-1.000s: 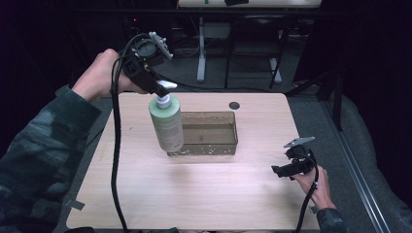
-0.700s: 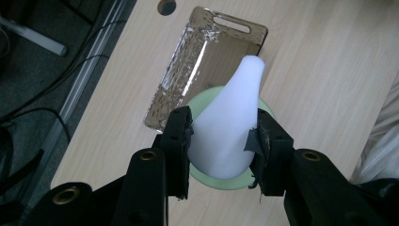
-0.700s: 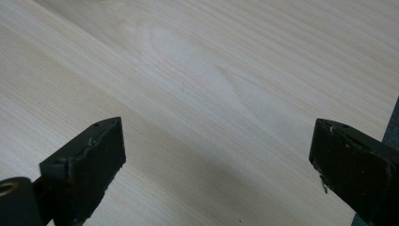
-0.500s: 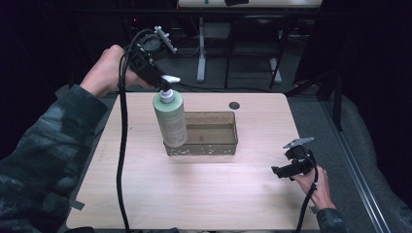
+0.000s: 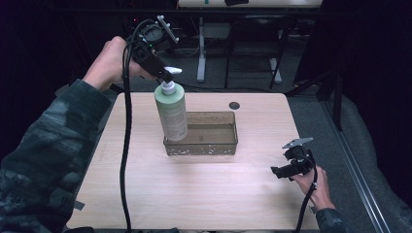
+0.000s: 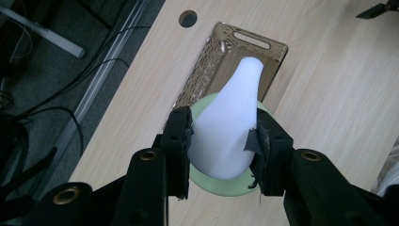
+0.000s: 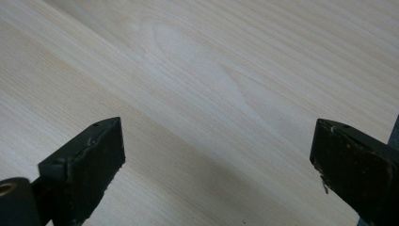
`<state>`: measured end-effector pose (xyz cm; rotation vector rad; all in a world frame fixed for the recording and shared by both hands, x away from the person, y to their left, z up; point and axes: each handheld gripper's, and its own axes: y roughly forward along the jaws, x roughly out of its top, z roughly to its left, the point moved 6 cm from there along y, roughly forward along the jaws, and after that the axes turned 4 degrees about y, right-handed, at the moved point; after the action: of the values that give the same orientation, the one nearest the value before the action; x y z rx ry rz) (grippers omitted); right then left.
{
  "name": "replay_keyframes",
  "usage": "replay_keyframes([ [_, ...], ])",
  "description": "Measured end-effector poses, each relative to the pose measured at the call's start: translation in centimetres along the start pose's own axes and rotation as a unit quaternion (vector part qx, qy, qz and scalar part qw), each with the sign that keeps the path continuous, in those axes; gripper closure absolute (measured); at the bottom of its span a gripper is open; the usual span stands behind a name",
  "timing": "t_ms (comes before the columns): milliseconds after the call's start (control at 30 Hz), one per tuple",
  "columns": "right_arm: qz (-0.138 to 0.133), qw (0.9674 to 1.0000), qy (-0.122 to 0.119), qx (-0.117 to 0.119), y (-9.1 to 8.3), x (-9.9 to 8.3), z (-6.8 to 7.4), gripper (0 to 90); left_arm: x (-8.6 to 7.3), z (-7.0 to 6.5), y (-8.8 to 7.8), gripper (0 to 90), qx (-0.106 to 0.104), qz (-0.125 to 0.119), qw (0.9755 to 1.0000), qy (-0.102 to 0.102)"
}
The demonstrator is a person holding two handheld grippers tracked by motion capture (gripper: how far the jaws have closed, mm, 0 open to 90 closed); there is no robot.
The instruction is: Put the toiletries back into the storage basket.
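Bottle [image 5: 172, 112], pale green with white pump head [image 6: 230, 122], upright, hanging over the left end of the basket [image 5: 214, 145]; base looks inside or just above the basket floor, can't tell if it touches. Basket sits mid-surface, a bit toward the far edge, long side parallel to it. Left tongs [image 5: 165, 74] clamped on the pump head from above, jaws closed against both sides of it, carrying the bottle. Right tongs [image 5: 282, 171] near the right front corner of the surface [image 5: 194, 204], jaws wide apart, holding nothing, idle just above the wood.

Step, by my read: placing the bottle in the basket, lowering phase. Next move calls for a straight descent until the base seats flat, keeping it vertical and off the basket's left wall, then parting the jaws. Tall bottle held by the pump could swing or tip on release.
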<state>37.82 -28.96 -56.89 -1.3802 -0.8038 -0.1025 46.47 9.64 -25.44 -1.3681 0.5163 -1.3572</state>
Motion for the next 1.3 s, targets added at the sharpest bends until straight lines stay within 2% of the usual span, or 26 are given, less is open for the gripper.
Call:
replay_keyframes([
  [700, 0.003, 1.0, -0.007, 0.001, 0.0, -0.1, 0.1, 0.7, 0.8, 1.3, 1.5, 62.8, 0.017, -0.004, 0.9997, -0.02],
  [1000, 0.0, 1.0, -0.004, -0.002, -0.2, -0.1, -0.1, 1.0, 0.4, 1.8, 2.7, 62.8, 0.018, -0.005, 0.9994, -0.03],
  [1167, 0.004, 1.0, -0.004, 0.0, -0.1, -0.3, 0.0, 1.0, -0.1, 2.0, 3.8, 62.8, 0.013, -0.009, 0.9992, -0.036],
  [1300, 0.005, 1.0, -0.006, 0.0, -0.1, -0.3, 0.1, 1.1, -0.3, 2.0, 4.5, 62.9, 0.006, -0.004, 0.9992, -0.038],
])
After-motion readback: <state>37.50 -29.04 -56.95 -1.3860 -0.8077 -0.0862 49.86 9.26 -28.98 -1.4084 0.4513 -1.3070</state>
